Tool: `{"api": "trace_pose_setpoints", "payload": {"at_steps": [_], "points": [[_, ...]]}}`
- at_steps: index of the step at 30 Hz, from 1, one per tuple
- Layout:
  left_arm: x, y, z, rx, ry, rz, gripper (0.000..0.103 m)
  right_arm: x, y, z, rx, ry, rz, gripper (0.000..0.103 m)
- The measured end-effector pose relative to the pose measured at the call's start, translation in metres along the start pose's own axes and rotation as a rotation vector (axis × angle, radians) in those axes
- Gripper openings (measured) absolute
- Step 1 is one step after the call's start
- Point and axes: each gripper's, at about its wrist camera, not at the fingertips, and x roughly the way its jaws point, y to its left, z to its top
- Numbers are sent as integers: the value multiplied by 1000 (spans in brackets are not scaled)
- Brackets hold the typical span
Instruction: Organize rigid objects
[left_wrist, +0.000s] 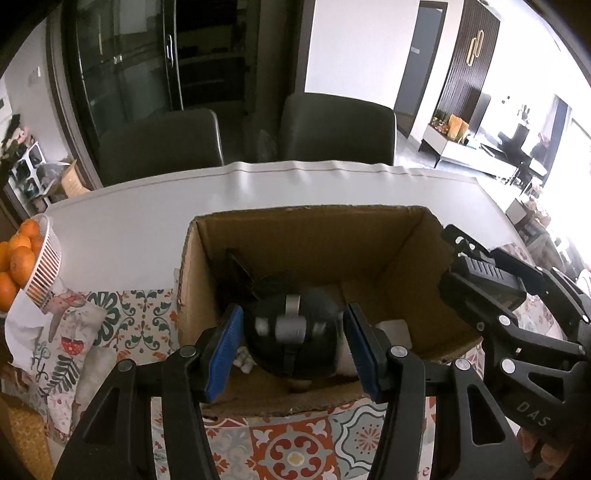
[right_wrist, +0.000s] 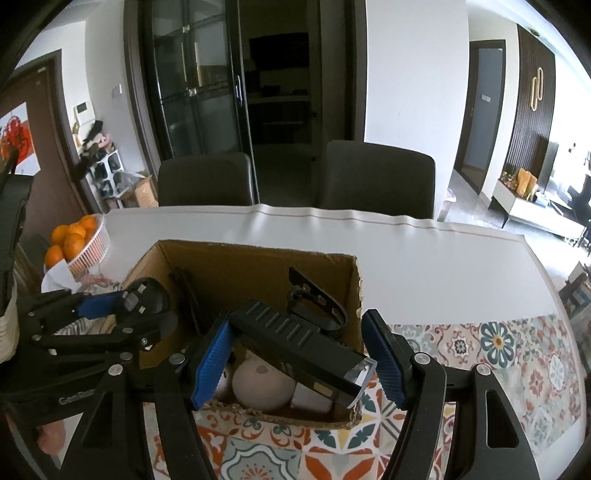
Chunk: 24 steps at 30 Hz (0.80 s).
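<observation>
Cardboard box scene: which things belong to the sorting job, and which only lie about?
Job:
- brown cardboard box
- round black device with grey strap
- long black ribbed flashlight
- left gripper
- right gripper

Lying about:
- white basket of oranges
- grey chairs

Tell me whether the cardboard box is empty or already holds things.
Not empty. The open brown cardboard box already holds a pale round ball-like object and a dark flat item leaning against its wall.

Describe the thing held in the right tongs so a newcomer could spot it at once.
Find the open cardboard box on the patterned tablecloth. Above its near right corner, the right tongs clamp a long black ribbed bar with a clear end. Unlike the round pale ball below, it is straight and boxy.
</observation>
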Motion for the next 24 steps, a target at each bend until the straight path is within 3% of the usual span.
{"api": "trace_pose_setpoints", "payload": {"at_steps": [5, 7, 10, 15, 17, 24], "points": [[-11, 4, 0, 10, -37, 79, 73, 1, 0, -1, -1, 4, -4, 70], [-18, 8, -1, 2, -61, 131, 87, 2, 1, -1, -3, 5, -4, 70], [-29, 18, -3, -26, -95, 190, 93, 4, 5, 0, -19, 4, -2, 70], [-40, 31, -5, -63, -109, 229, 97, 5, 17, 5, -54, 5, 7, 72], [-44, 34, -7, -71, -114, 239, 97, 3, 19, 7, -57, 1, -12, 77], [-75, 25, -17, -55, -174, 264, 103, -27, 22, 1, -50, -24, -75, 80]]}}
